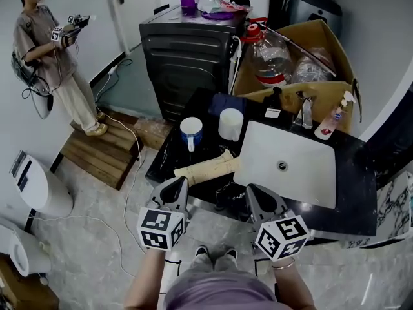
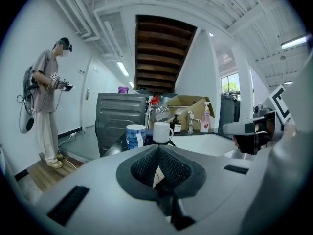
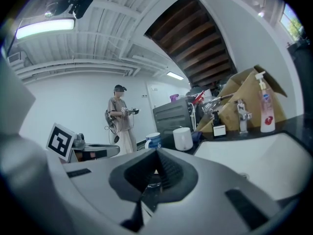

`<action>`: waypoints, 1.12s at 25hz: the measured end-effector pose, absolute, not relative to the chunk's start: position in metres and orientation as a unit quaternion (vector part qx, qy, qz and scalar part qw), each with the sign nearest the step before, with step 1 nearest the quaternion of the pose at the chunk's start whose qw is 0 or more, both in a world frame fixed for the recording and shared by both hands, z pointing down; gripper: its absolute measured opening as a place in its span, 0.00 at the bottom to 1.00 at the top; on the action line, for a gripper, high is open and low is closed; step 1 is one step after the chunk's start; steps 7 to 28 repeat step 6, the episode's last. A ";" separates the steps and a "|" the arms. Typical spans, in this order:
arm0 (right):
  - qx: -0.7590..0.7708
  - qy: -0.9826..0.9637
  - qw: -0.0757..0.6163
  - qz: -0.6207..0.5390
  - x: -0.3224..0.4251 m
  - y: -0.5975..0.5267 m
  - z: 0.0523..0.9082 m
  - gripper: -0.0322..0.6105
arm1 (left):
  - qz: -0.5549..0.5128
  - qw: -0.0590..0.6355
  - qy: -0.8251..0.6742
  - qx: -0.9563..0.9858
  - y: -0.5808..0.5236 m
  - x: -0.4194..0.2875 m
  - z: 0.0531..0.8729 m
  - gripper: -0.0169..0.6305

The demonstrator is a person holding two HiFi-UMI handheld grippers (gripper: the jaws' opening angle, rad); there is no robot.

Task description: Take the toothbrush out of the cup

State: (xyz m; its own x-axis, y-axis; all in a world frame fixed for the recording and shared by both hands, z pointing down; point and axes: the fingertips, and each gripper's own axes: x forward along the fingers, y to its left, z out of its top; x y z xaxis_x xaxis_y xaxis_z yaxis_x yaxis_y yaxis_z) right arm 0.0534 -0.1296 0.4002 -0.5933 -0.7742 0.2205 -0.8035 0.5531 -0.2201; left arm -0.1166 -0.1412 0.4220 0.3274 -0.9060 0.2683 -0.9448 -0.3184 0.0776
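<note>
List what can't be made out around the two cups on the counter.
- Toothbrush: not identifiable in any view. The white strip on the blue cup is too small in the head view.
- White cup contents: gripper views show only its wall; head view too small.
- Pump bottle label: blurred, right gripper view.

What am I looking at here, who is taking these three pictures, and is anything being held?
No robot: a person holds a two-jaw tool in each hand. The head view comes from a camera on their head; the others come from cameras riding on the left gripper and right gripper. On the black counter are a white sink, a blue-striped mug, a white mug, a beige roll and a pump bottle. Both grippers are closed and grip none of these.
</note>
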 end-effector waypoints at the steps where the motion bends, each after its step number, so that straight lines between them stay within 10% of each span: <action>1: 0.447 -0.881 0.049 0.149 0.053 -0.130 0.400 0.05 | 0.093 0.106 -0.570 0.809 -0.143 -0.114 0.421 0.03; 28: 0.441 -0.884 0.052 0.148 0.054 -0.135 0.400 0.05 | 0.096 0.104 -0.564 0.814 -0.150 -0.105 0.419 0.03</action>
